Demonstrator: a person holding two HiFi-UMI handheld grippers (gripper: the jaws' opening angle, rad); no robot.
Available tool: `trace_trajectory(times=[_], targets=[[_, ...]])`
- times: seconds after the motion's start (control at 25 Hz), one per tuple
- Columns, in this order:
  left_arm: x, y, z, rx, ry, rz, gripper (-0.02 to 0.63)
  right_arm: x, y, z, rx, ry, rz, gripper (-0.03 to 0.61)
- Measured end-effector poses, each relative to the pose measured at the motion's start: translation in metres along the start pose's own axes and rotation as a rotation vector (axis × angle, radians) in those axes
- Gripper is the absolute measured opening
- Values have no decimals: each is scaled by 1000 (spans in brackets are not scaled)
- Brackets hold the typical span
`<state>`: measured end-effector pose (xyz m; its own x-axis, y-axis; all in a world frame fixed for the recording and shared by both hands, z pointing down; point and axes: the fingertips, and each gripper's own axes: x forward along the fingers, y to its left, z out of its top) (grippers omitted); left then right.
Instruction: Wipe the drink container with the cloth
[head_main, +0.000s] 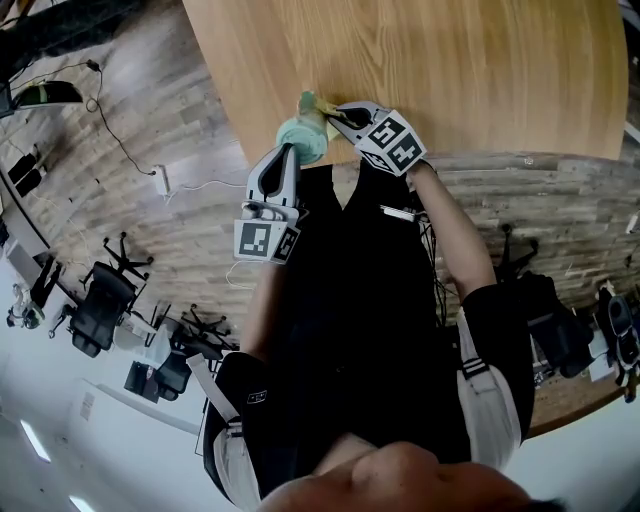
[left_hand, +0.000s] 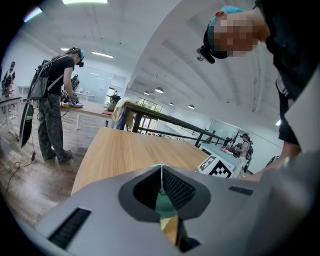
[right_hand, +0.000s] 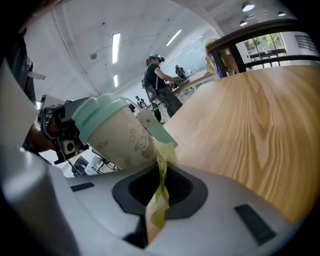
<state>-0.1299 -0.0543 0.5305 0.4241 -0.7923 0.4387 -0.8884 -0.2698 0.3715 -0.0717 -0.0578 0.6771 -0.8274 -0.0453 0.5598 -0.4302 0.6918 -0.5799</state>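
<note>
- Drink container (right_hand: 112, 135), mint lid, tilted at the tabletop (head_main: 480, 70) edge, with the left gripper (head_main: 288, 152) jaws pinched nearly together on a mint-green bit of it
- right gripper (head_main: 342, 113) jaws clamp the yellow cloth (right_hand: 161, 167), which touches the container's side

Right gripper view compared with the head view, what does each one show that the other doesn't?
Only the right gripper view: the cartoon print on the cup, and the right gripper with its jaws shut on the yellow cloth. Only the head view: both marker cubes and the plank floor. Both: the mint-lidded cup, the cloth, the wooden table.
</note>
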Motion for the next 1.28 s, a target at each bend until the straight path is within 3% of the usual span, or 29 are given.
trace_trajectory(times=[0.4,0.52,0.68,1.04,1.28], targets=[[-1,-5,2,-9,-19,-7,26,4,-8,3,-15,24,15,43],[0,3,-4,-4,6,10,26,-2,0,16,-63,0,52,43],[2,2,3,-24,-26,-3,26,-20,21,37,-155,-26,112,43],[1,4,-1,-32,-5,18,26,-44,47,60,-384,10,171,43],[0,5,-2,-40,-10,26,26,-30,38,54,-387,38,216,43]])
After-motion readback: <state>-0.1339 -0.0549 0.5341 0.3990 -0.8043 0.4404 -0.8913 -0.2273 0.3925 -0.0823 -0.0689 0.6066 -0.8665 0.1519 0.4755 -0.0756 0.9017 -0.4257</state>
